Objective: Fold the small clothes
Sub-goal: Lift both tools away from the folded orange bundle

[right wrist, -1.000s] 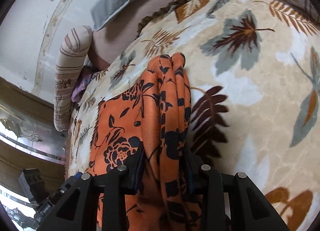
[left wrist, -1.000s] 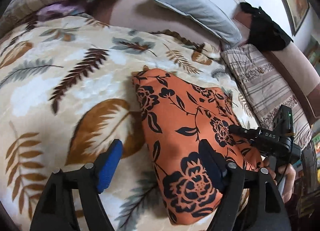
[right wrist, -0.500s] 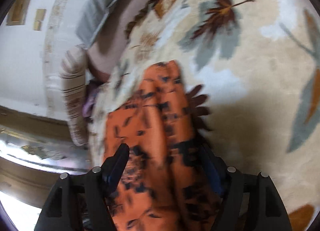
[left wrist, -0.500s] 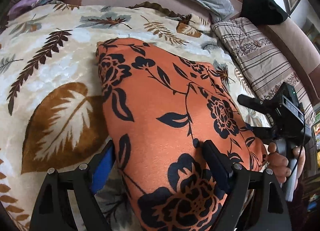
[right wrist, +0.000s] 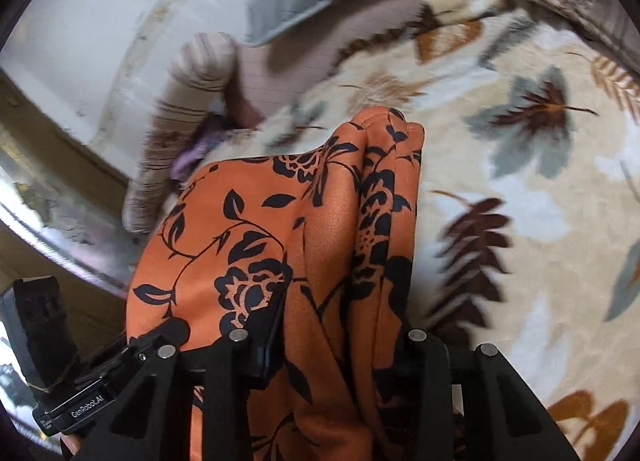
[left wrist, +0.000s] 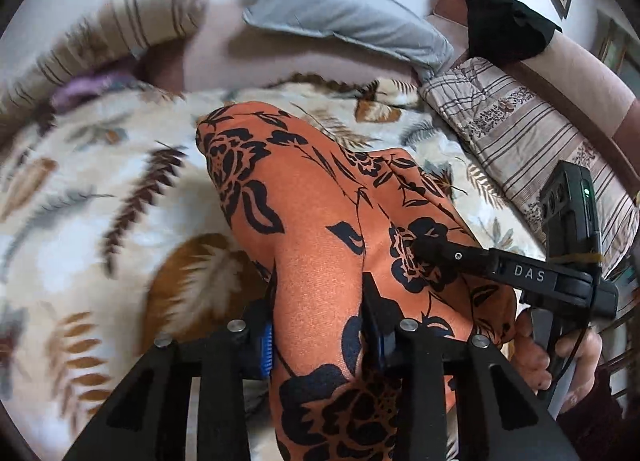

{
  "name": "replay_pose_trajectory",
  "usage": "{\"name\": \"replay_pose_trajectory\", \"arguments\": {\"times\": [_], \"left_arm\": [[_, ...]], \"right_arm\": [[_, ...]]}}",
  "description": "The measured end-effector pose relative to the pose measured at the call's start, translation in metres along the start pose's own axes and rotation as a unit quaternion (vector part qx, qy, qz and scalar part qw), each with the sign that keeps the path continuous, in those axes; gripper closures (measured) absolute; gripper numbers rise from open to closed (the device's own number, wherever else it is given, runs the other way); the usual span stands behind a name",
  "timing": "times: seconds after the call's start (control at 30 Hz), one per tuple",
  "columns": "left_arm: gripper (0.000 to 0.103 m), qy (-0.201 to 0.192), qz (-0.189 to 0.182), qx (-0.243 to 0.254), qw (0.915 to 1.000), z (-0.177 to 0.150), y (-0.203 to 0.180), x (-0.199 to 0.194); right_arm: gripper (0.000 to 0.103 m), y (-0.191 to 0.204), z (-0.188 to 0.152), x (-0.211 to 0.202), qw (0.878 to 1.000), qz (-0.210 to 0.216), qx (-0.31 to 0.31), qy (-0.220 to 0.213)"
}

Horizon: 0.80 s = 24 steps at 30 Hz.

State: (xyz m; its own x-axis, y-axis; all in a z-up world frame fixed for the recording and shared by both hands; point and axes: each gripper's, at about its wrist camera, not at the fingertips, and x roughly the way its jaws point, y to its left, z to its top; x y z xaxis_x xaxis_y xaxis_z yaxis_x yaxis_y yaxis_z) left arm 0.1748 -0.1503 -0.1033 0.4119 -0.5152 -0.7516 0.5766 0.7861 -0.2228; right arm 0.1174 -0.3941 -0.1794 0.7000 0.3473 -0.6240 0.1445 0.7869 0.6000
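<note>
An orange garment with black flowers [left wrist: 312, 201] lies folded lengthwise on a leaf-patterned blanket [left wrist: 100, 221], its near end raised. My left gripper [left wrist: 320, 325] has the near left corner bunched between its pads, and its jaws are closing on the cloth. In the right wrist view the same garment [right wrist: 260, 229] runs away from me with its layered edge on the right. My right gripper [right wrist: 340, 341] is also closing, its pads pinching that thick edge. One of the right gripper's fingers [left wrist: 436, 257] lies on the garment's right side, held by a hand [left wrist: 536, 357].
A grey pillow [left wrist: 352, 29] and a striped bolster [left wrist: 120, 33] lie along the back. A striped pillow [left wrist: 520, 141] sits at the right, with a black cloth [left wrist: 500, 21] on the headboard behind it. The blanket [right wrist: 540, 201] spreads out to the right of the garment.
The left jaws, wide apart before, have closed on the garment's corner. The right jaws opened, then closed again on the layered edge. Both grippers have risen, lifting the near end.
</note>
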Motion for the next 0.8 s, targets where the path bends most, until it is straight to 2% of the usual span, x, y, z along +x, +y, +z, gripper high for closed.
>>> {"name": "replay_pose_trajectory", "arguments": {"times": [0.07,0.17,0.23,0.27,0.3,0.33,0.4,0.47,0.53,0.6,0.63,0.67,0.7,0.73,0.77,0.8], "left_arm": [[0.065,0.001,0.015,-0.001,0.9999,-0.01,0.009,-0.017],[0.063,0.013,0.024,-0.017,0.9995,-0.027,0.028,-0.022],[0.057,0.042,0.041,-0.04,0.9975,-0.047,0.046,-0.011],[0.056,0.056,0.052,-0.044,0.9961,-0.053,0.05,-0.004],[0.051,0.077,0.079,-0.046,0.9928,-0.063,0.057,0.007],[0.04,0.083,0.093,-0.046,0.9911,-0.069,0.061,0.014],[0.037,0.061,0.089,-0.063,0.9922,-0.074,0.069,0.007],[0.037,0.05,0.103,-0.064,0.9913,-0.071,0.066,-0.005],[0.035,0.0,0.144,-0.041,0.9887,-0.072,0.056,-0.032],[0.024,-0.031,0.158,-0.024,0.9866,-0.079,0.049,-0.048],[0.024,-0.033,0.16,-0.017,0.9865,-0.086,0.046,-0.05],[0.024,-0.024,0.159,-0.011,0.987,-0.091,0.044,-0.046],[0.024,-0.012,0.158,-0.008,0.9874,-0.097,0.044,-0.04],[0.024,0.004,0.16,-0.006,0.9872,-0.103,0.044,-0.031],[0.024,0.034,0.17,-0.011,0.9849,-0.112,0.047,-0.014],[0.023,0.04,0.172,-0.022,0.9841,-0.116,0.05,-0.009]], "right_arm": [[0.062,0.013,-0.004,0.006,1.0,0.02,-0.001,0.012],[0.062,0.027,-0.018,0.015,0.999,0.032,-0.014,0.029],[0.061,0.03,-0.027,0.035,0.998,0.029,-0.001,0.059],[0.06,0.026,-0.033,0.047,0.996,0.017,0.012,0.083],[0.054,0.021,-0.037,0.056,0.995,-0.006,0.018,0.097],[0.045,0.018,-0.041,0.06,0.994,-0.032,0.017,0.103],[0.042,0.016,-0.041,0.055,0.995,-0.035,0.015,0.092],[0.043,0.022,-0.039,0.035,0.997,-0.057,-0.005,0.056],[0.043,0.032,-0.04,0.011,0.995,-0.088,-0.04,0.003],[0.043,0.048,-0.043,-0.011,0.993,-0.078,-0.075,-0.04],[0.047,0.055,-0.048,-0.018,0.993,-0.066,-0.088,-0.05],[0.051,0.063,-0.057,-0.022,0.991,-0.057,-0.104,-0.056],[0.062,0.072,-0.063,-0.018,0.99,-0.057,-0.118,-0.053],[0.066,0.08,-0.071,-0.011,0.989,-0.062,-0.13,-0.044],[0.066,0.084,-0.083,0.003,0.988,-0.071,-0.14,-0.01],[0.066,0.08,-0.093,0.016,0.986,-0.088,-0.14,0.02]]}}
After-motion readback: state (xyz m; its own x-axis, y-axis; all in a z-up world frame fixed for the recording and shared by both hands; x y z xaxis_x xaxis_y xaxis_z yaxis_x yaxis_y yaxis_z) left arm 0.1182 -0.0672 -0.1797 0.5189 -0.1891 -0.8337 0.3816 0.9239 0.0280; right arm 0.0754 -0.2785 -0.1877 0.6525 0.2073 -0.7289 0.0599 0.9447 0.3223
